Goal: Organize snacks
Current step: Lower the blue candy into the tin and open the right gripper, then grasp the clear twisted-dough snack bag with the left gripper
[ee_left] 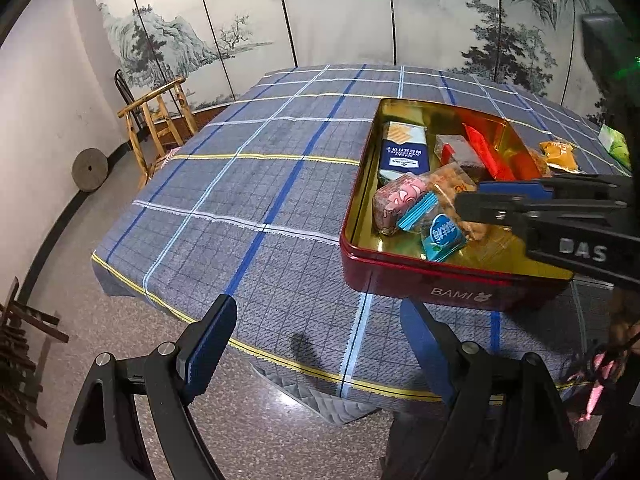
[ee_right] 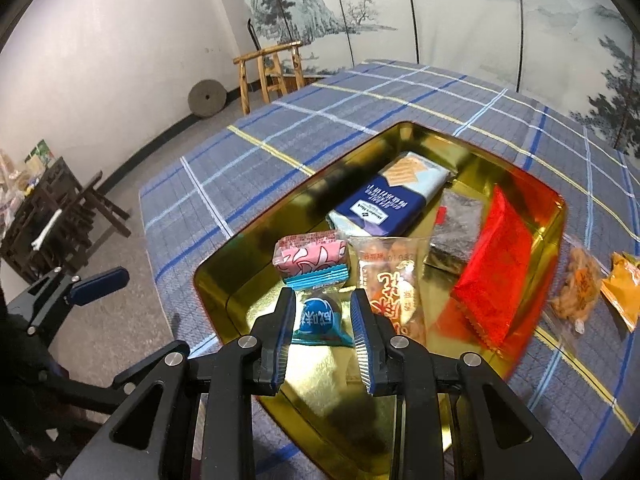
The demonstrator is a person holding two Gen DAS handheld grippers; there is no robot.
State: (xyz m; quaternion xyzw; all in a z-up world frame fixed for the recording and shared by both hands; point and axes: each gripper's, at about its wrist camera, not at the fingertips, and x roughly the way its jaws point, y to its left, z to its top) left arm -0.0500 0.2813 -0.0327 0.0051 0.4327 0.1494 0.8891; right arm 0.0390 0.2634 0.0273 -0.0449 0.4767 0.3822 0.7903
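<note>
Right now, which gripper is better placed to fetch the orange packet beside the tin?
Right. The right gripper hovers over the red tin, nearer the orange packet; the left gripper hangs past the tin's opposite wall, open.

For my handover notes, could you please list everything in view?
tin: one, red outside, gold inside, on tablecloth
tablecloth: one, blue-grey plaid, under everything
navy pack, pink pack, blue packet, peanut pack, dark pack, red packet: one each, inside tin
clear pack, orange pack, green pack: one each, on tablecloth beside tin
chair: one, wooden, by the wall
left gripper: black, open, empty, near tin
right gripper: black, shut, above tin
</note>
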